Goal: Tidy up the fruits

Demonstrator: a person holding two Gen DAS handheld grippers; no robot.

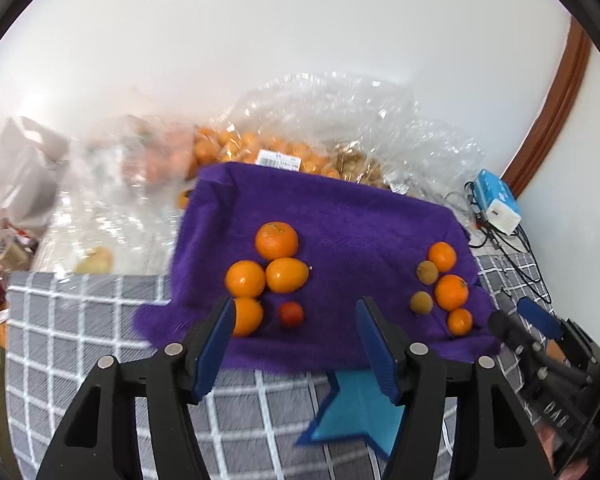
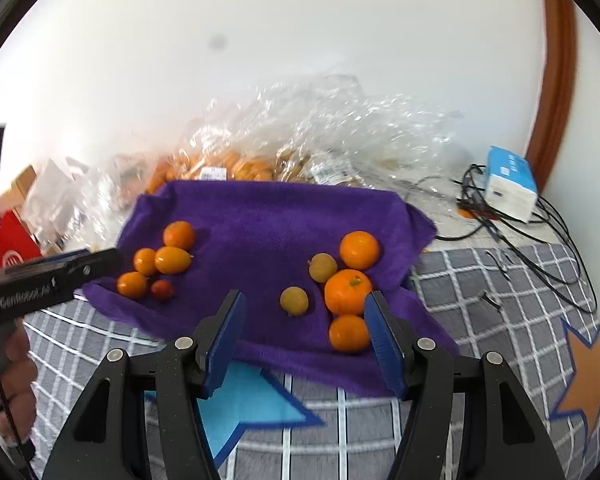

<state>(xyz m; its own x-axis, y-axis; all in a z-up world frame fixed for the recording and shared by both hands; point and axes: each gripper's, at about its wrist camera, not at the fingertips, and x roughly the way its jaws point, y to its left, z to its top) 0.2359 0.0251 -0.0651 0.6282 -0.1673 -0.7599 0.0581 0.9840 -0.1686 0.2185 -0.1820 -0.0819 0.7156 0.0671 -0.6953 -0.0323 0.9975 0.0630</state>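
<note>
Fruits on purple towel, eight orange citrus, two longans, one red tomato, both grippers wide open, empty

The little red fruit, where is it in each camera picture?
Left wrist view: the little red fruit lies low in the middle, on the purple towel, just beyond the open left gripper.
Right wrist view: it lies at the left.
Shared landmark: in both it sits nearest the left group of orange fruits.
</note>
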